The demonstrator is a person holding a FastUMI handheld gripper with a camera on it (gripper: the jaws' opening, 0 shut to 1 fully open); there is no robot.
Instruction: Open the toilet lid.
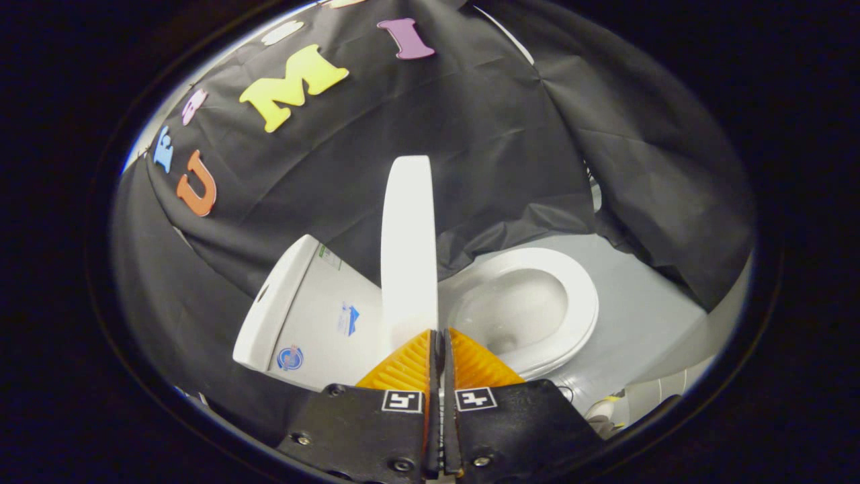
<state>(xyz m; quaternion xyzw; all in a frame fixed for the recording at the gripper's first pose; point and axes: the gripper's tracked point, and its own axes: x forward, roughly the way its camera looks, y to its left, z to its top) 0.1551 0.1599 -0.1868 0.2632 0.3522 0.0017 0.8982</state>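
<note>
The toilet lid [408, 249] stands raised on edge just ahead of the claw [440, 334], its lower edge meeting the fingertips, with the tank [309, 316] to one side of it and the uncovered seat [571, 296] and bowl [510, 309] to the other. The claw's fingers are pressed together with almost no gap; whether they pinch the lid's edge cannot be told. By the look of it, the lifting is nearly done: what remains is resting the lid against the tank and letting go.
</note>
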